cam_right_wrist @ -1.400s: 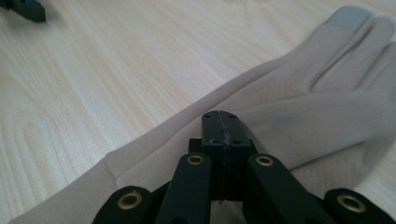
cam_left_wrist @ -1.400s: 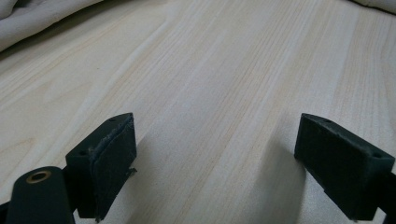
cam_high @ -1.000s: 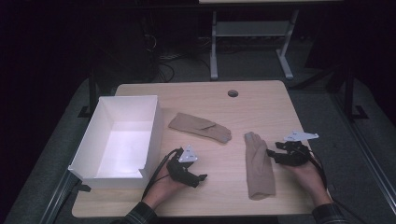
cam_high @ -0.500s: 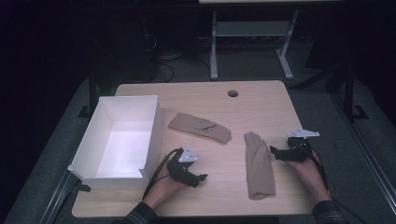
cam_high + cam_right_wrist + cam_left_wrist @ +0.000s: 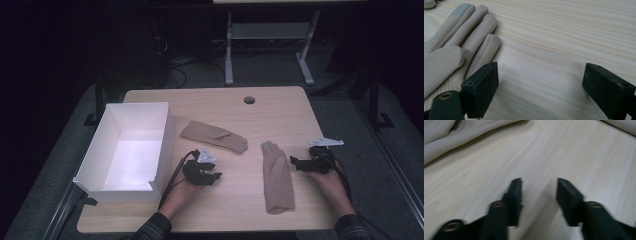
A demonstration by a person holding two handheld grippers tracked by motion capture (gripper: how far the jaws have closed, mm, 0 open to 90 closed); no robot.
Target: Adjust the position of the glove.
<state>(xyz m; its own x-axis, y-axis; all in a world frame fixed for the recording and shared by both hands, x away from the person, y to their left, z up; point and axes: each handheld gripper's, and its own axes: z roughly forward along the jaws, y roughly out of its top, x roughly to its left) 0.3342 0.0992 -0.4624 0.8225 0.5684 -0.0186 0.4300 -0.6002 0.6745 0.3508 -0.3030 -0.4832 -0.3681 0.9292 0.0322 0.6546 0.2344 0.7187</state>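
High view: a light wooden table (image 5: pixel 280 112) carries a white open-topped rectangular box (image 5: pixel 127 145) on its left part. Right of the box lies a beige fabric glove (image 5: pixel 214 136), and further right a second beige glove (image 5: pixel 277 176) lies lengthwise. The left gripper (image 5: pixel 212 176) rests just right of the box, below the first glove; the right gripper (image 5: pixel 296 162) sits beside the second glove's right edge.

Left gripper view: its jaws stand parted, holding nothing, over bare wood, with beige cloth (image 5: pixel 454 137) beyond.

Right gripper view: jaws spread wide and empty; the glove's fingers (image 5: pixel 466 32) lie beside one jaw.
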